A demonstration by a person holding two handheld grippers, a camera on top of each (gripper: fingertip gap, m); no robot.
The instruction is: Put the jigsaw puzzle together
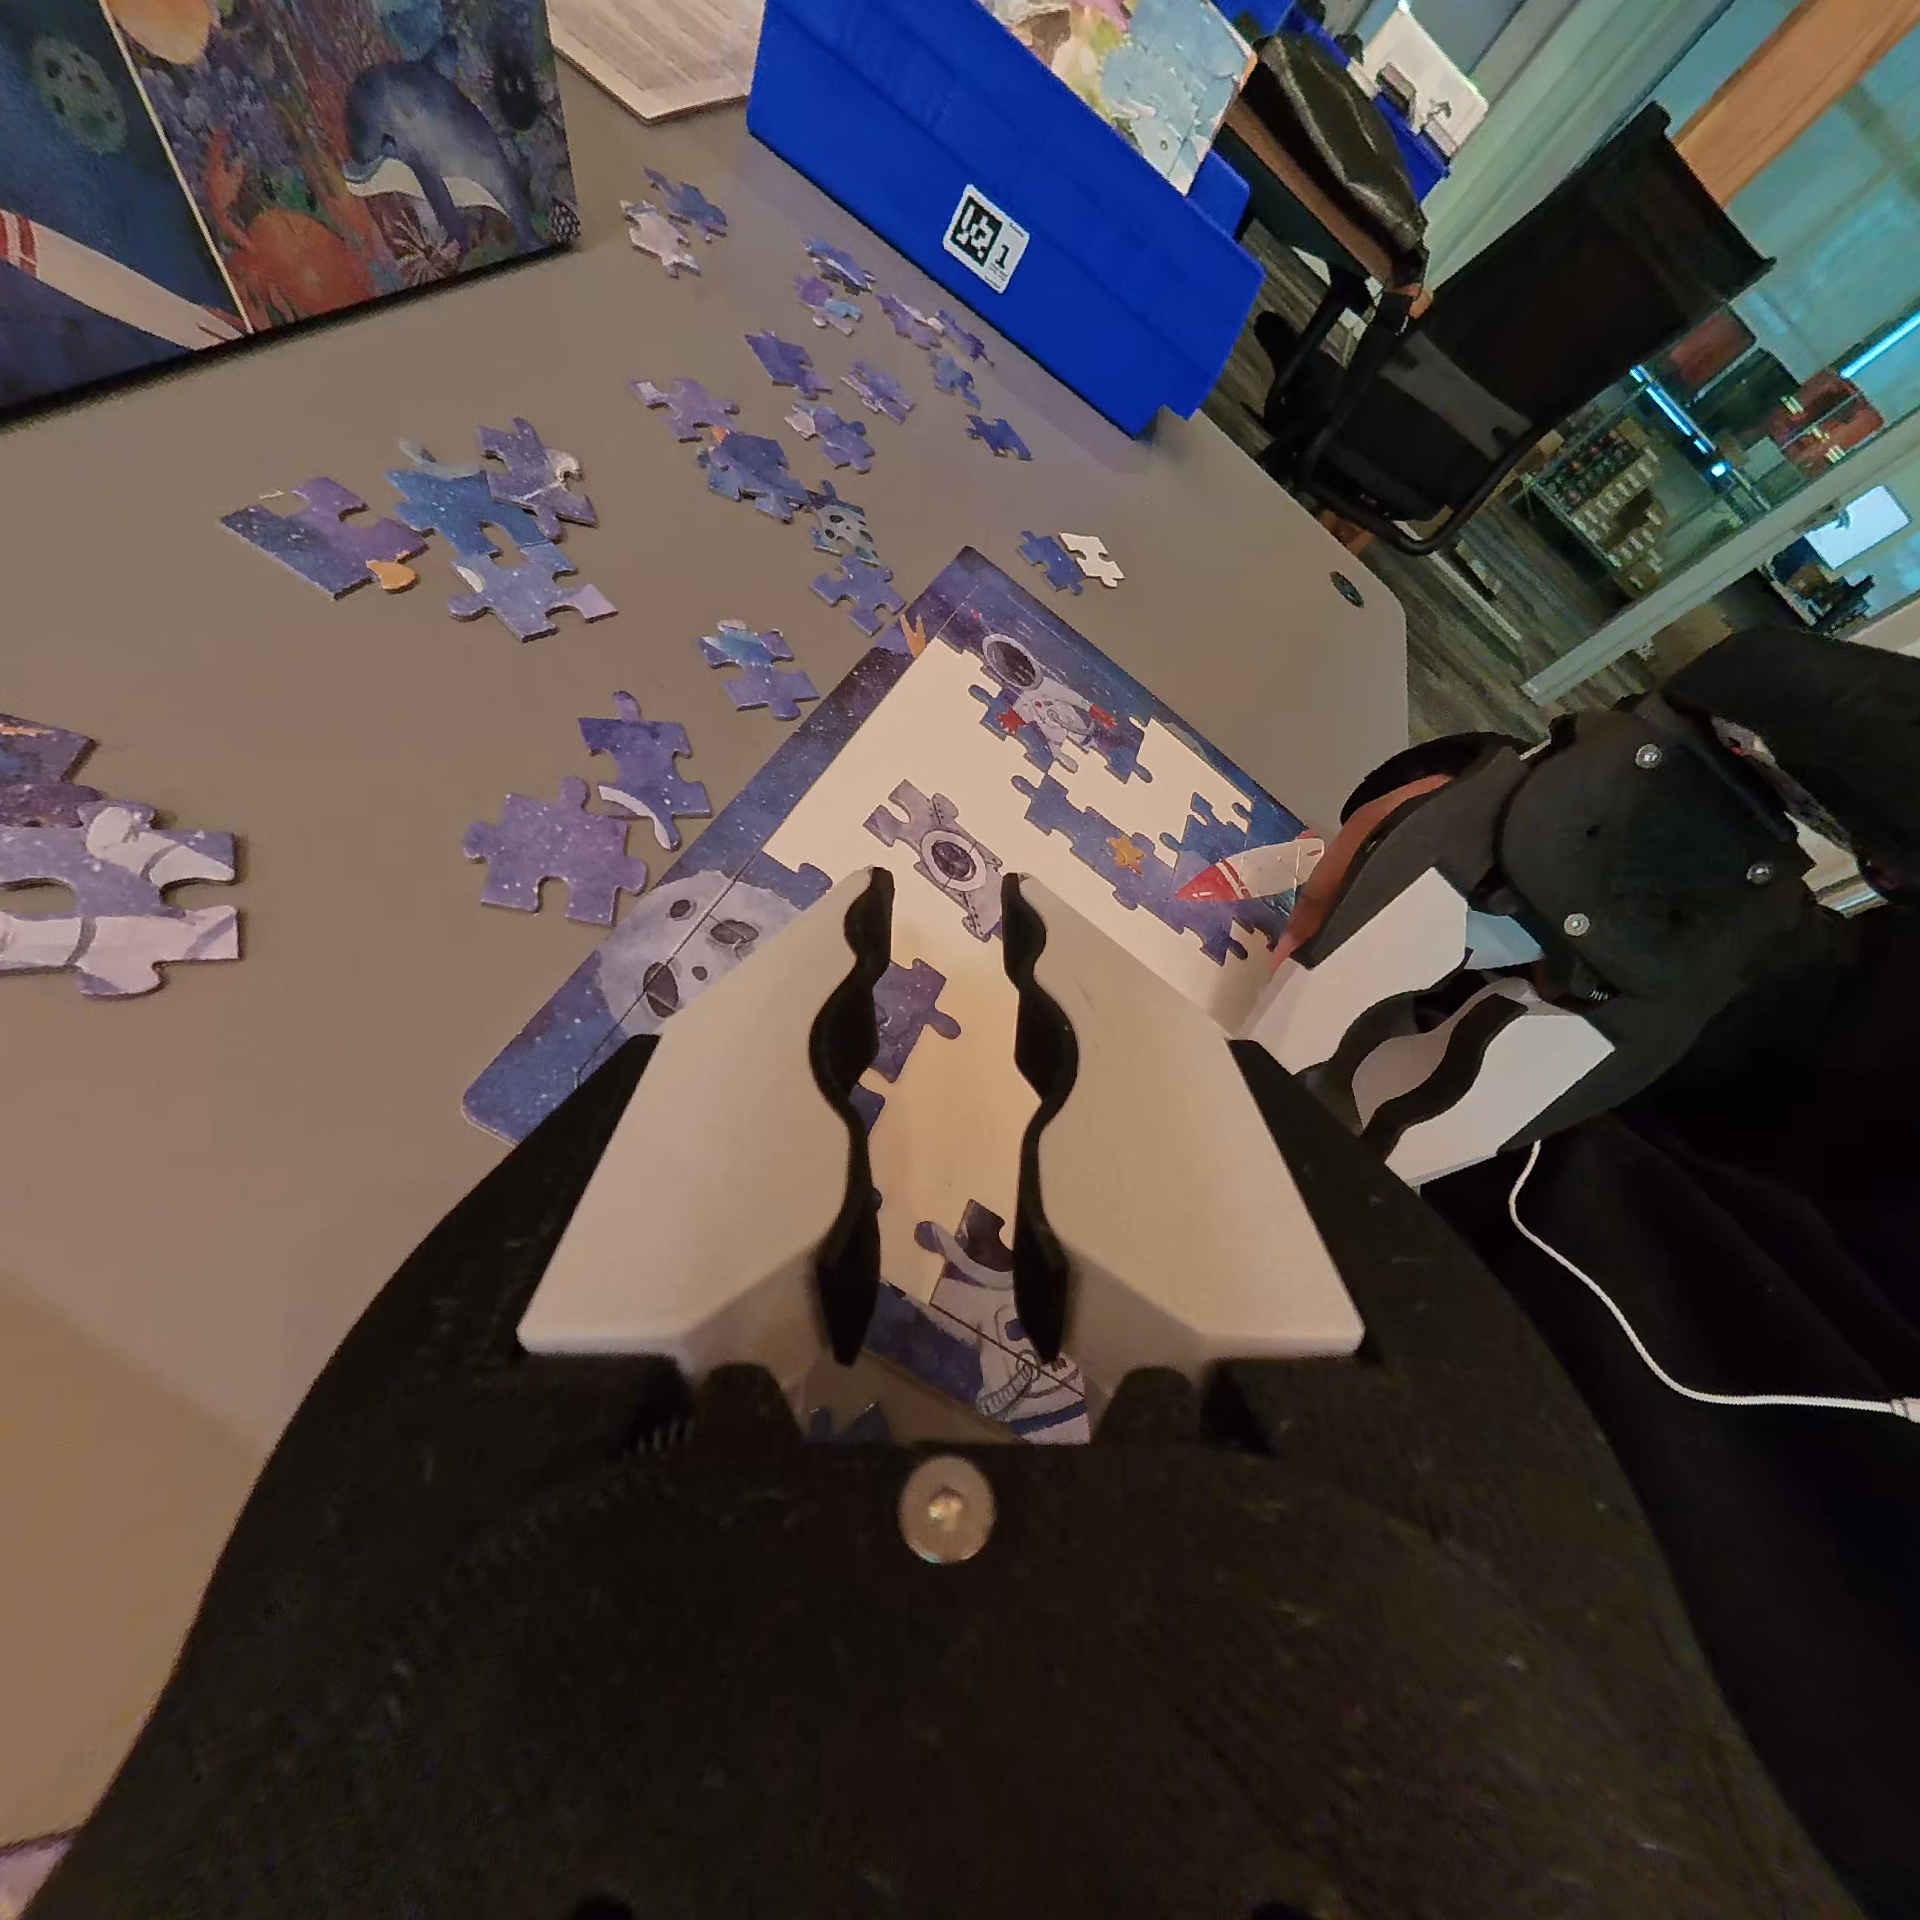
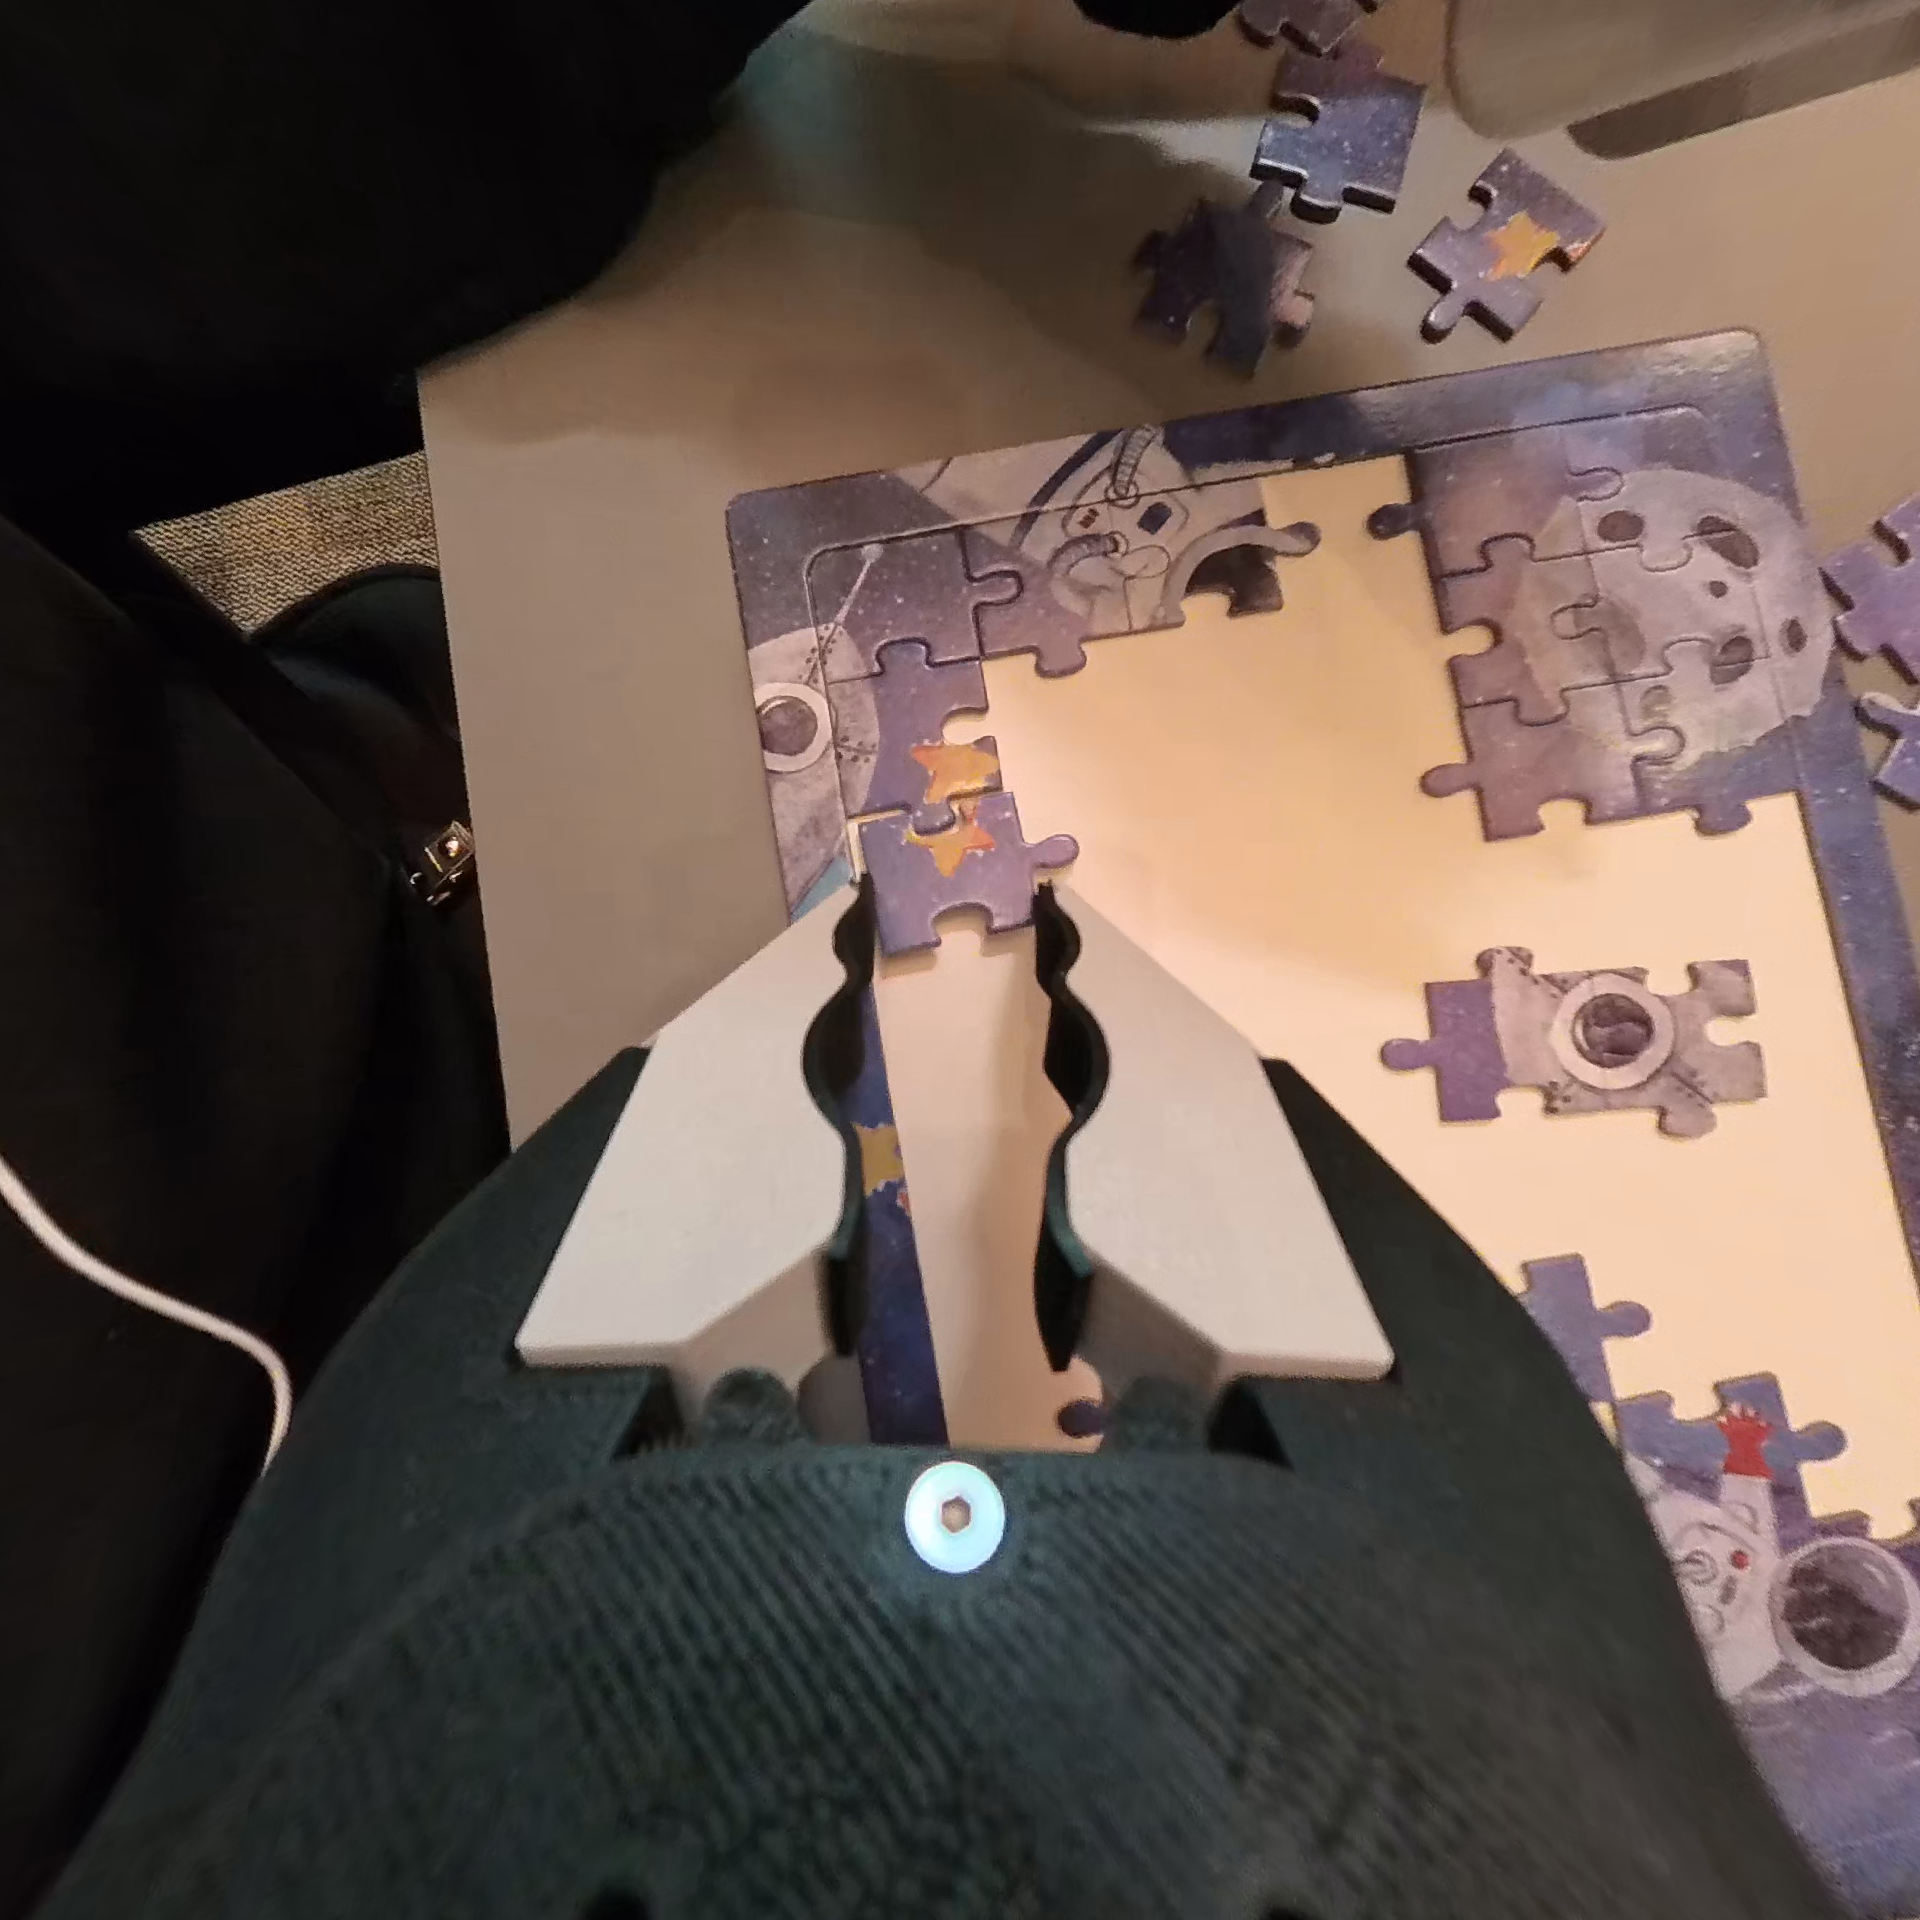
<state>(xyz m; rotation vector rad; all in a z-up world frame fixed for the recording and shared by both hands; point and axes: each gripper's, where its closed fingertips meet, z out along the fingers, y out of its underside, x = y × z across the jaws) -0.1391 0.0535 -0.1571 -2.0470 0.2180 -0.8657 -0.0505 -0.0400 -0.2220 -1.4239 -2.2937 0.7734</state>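
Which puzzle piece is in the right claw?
The purple piece with the orange star, pinched at the claw tips beside the frame's left edge. The porthole piece lies alone.

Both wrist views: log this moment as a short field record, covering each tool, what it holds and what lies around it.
surface: grey table
board: puzzle tray, partly filled
right tool: closed on a purple star piece at the tray's edge
left tool: fingers apart, nothing held, above the tray
loose pieces: scattered beside the tray
background: blue bin, picture box
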